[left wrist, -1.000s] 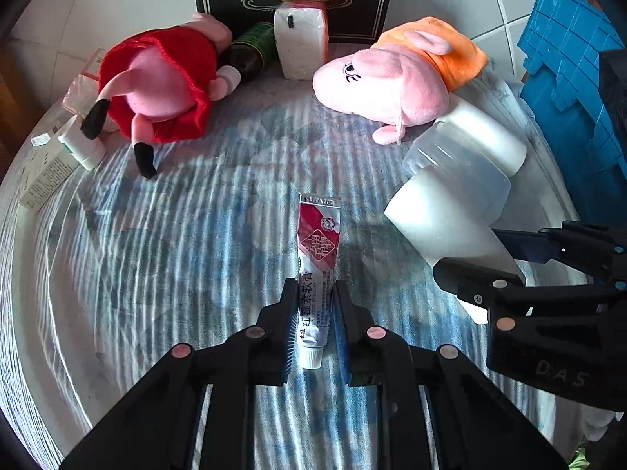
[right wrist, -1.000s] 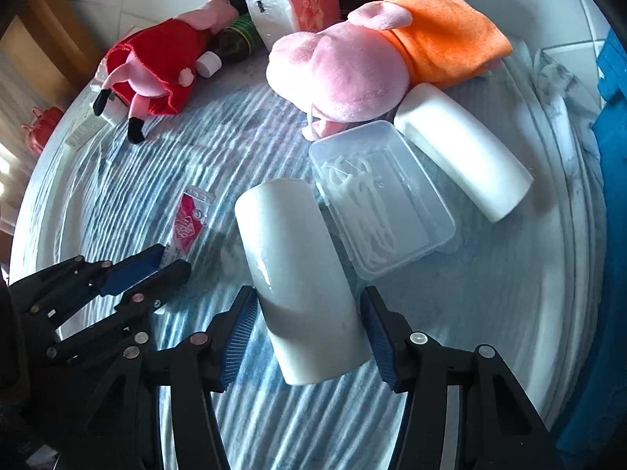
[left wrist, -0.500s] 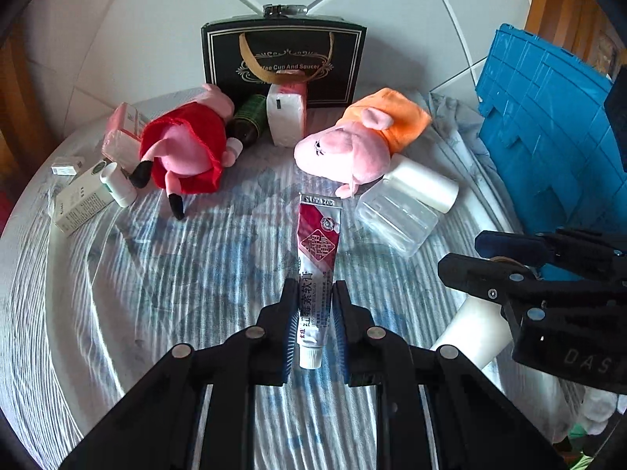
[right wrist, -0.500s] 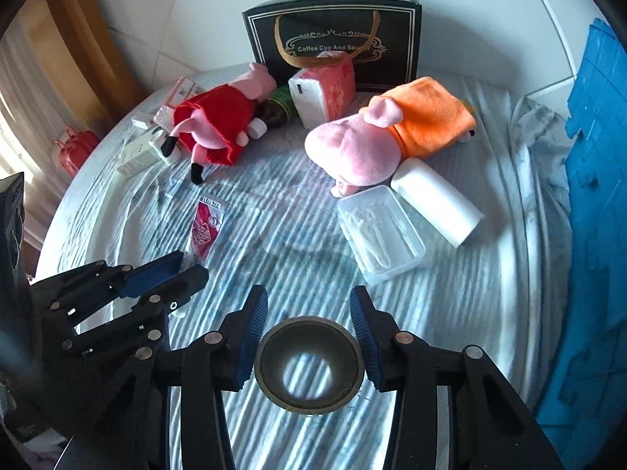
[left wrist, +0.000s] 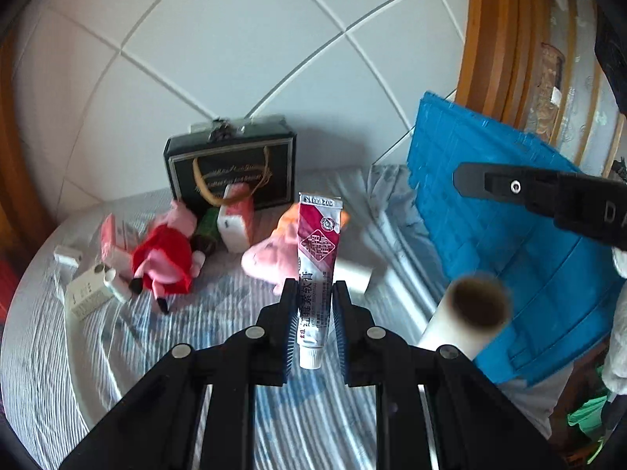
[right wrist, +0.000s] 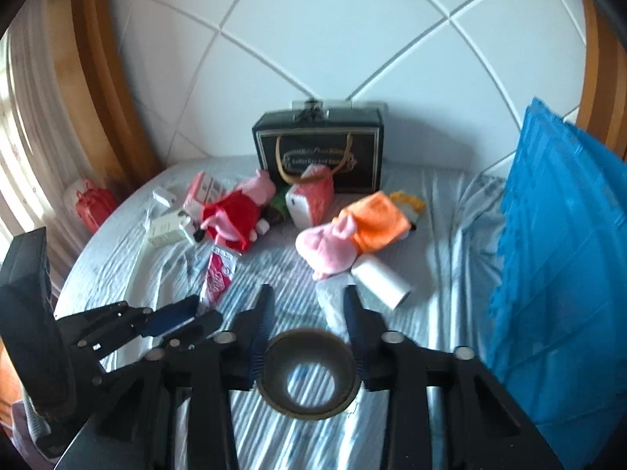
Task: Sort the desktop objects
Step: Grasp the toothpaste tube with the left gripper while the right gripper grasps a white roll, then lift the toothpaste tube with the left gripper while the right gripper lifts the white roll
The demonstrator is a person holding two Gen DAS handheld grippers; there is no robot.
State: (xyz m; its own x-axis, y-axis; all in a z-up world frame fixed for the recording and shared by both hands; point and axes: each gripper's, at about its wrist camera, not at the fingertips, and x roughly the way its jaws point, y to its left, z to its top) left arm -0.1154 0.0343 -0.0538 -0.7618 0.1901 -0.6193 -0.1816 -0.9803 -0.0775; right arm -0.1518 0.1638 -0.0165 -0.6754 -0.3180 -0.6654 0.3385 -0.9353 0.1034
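My left gripper (left wrist: 313,293) is shut on a red and white ointment tube (left wrist: 317,258) and holds it up off the striped tablecloth; the tube also shows in the right wrist view (right wrist: 217,274). My right gripper (right wrist: 307,301) is shut on a white paper roll (right wrist: 307,376), seen end-on with its brown core toward the camera; it shows lifted at the right of the left wrist view (left wrist: 466,317). A second white roll (right wrist: 382,282) and a clear plastic box (right wrist: 333,301) lie on the table beyond it.
A blue crate (right wrist: 564,258) stands at the right. Two pink pig plush toys, one red (right wrist: 235,211) and one orange (right wrist: 352,231), a tissue pack (right wrist: 309,199), a black gift bag (right wrist: 317,156) and small boxes (right wrist: 166,231) lie at the back.
Both grippers have risen well above the table with their loads. The tube and the roll are now lifted higher, and the table objects look farther away.
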